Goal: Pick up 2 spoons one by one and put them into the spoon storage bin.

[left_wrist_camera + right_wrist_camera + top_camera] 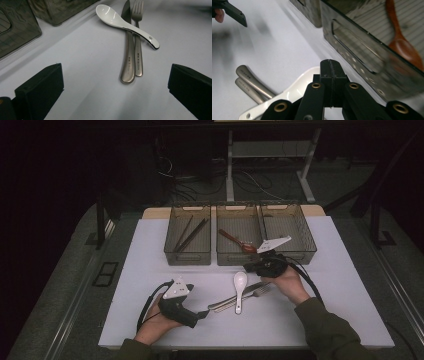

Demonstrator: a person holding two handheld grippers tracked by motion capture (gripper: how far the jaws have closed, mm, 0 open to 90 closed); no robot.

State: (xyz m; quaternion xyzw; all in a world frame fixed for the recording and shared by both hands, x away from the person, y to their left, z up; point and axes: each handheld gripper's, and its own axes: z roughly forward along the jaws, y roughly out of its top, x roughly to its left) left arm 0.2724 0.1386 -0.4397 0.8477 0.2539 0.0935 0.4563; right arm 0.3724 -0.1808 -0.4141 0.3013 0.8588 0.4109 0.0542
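Chopsticks (190, 234) and a wooden spoon (238, 241) are binned; white spoon (239, 287), knife (127, 47), fork (137, 40) wait, right claw (331, 75) pressed together empty, left claw (112, 85) apart.

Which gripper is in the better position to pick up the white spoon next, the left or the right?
Probably the right gripper: it hovers by the white spoon bowl, though its jaws are shut and must open first. The left gripper is open but sits past the handle ends.

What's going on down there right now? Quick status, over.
Right gripper fingers shut, empty, above glossy white ceramic spoon. Left gripper open, idle. Spoon lies across steel knife and fork.
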